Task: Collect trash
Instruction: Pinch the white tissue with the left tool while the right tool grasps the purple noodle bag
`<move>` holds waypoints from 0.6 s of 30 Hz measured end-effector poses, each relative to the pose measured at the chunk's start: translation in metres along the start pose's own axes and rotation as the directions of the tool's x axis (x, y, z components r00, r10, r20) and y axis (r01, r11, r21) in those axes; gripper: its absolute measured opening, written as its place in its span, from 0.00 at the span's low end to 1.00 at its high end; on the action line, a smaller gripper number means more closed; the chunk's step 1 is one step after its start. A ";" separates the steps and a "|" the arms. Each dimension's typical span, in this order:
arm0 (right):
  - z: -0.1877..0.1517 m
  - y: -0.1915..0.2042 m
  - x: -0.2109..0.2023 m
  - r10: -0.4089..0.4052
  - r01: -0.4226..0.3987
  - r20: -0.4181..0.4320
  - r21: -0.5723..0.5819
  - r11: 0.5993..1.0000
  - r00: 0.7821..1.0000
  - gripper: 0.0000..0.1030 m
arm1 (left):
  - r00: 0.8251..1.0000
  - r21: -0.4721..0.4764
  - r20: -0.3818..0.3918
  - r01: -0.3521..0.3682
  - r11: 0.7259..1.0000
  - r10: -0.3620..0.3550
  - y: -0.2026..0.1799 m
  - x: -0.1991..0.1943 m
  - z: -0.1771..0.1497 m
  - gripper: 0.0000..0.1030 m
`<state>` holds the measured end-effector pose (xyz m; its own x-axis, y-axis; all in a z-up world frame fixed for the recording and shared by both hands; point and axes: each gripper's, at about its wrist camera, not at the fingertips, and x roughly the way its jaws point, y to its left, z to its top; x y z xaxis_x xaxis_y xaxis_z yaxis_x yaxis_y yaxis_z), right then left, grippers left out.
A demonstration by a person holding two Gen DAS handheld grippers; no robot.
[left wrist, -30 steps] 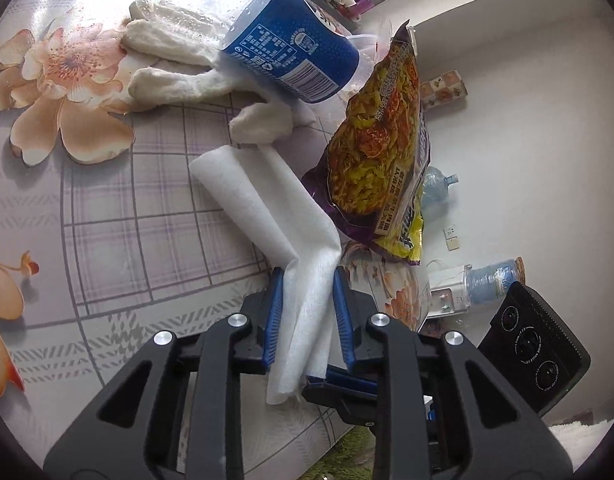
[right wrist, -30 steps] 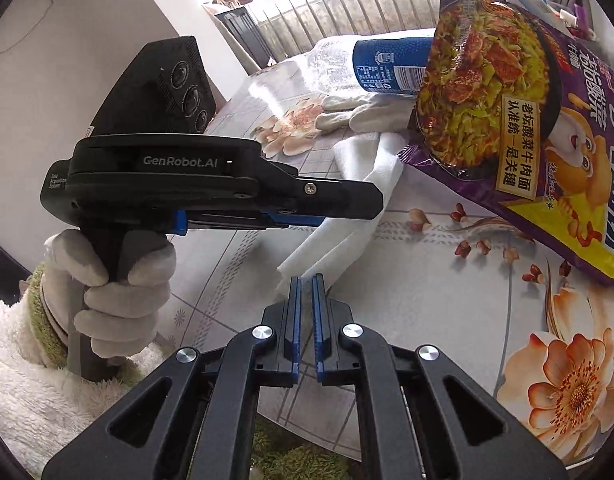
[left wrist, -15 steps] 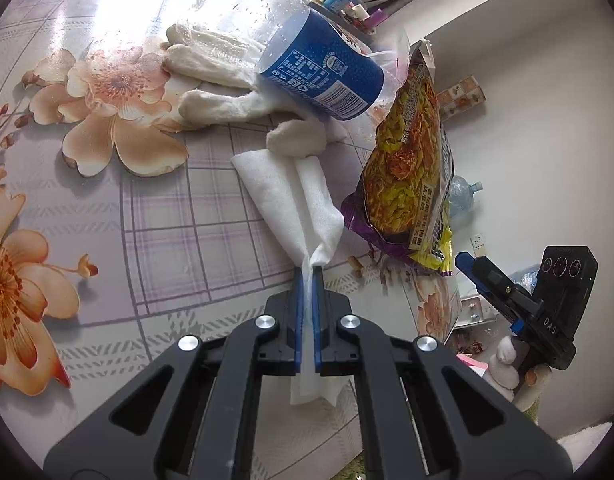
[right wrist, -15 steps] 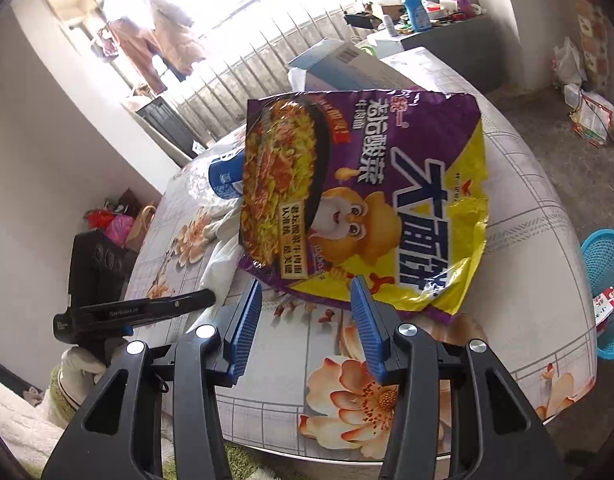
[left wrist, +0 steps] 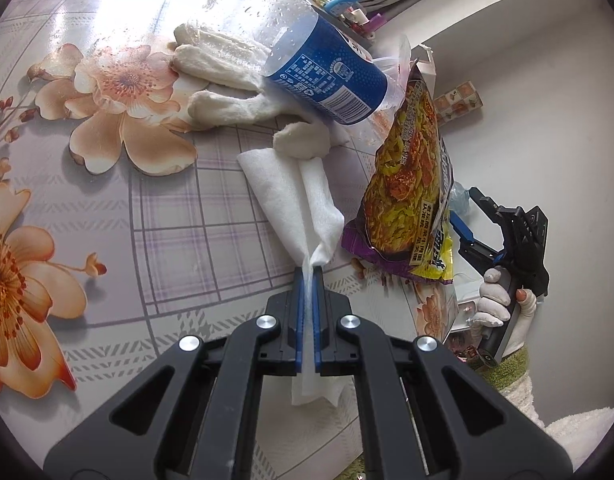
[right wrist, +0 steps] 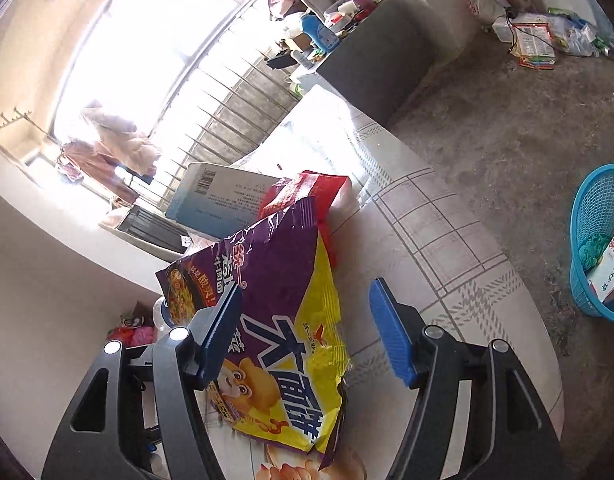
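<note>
The left gripper (left wrist: 306, 276) was clamped on a white tissue (left wrist: 291, 196) lying on the flowered table (left wrist: 107, 208). The right gripper (right wrist: 307, 320) had just been opening, its jaws wide apart around the near end of a noodle packet (right wrist: 291, 320) without pressing it. Beyond the tissue lay a white glove (left wrist: 227, 76) under a plastic bottle (left wrist: 319, 76). A blue basket (right wrist: 599, 240) stood on the floor, well apart.
</note>
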<state>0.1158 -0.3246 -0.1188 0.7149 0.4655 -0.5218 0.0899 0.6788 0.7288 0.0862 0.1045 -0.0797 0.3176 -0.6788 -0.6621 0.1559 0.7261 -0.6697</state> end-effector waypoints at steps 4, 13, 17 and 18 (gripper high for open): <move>0.020 -0.018 0.015 0.090 -0.088 -0.015 0.072 0.993 0.996 0.67 | 1.000 -0.003 0.001 -0.001 1.000 0.001 0.001 0.004 0.002 0.02; 0.030 -0.017 0.047 0.256 -0.248 -0.109 0.082 0.965 0.960 0.67 | 1.000 0.003 0.000 -0.008 1.000 0.008 0.000 0.003 0.005 0.02; 0.019 -0.006 0.049 0.266 -0.265 -0.162 0.031 0.964 0.950 0.67 | 1.000 0.004 0.002 -0.012 1.000 0.012 -0.002 0.003 0.006 0.02; 0.016 -0.004 0.048 0.265 -0.265 -0.171 0.020 0.964 0.949 0.66 | 1.000 0.005 0.002 -0.013 1.000 0.013 -0.003 0.003 0.006 0.02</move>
<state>0.1613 -0.3142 -0.1400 0.5839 0.7184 -0.3780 -0.0890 0.5195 0.8498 0.0923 0.1015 -0.0777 0.3212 -0.6689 -0.6704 0.1565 0.7356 -0.6590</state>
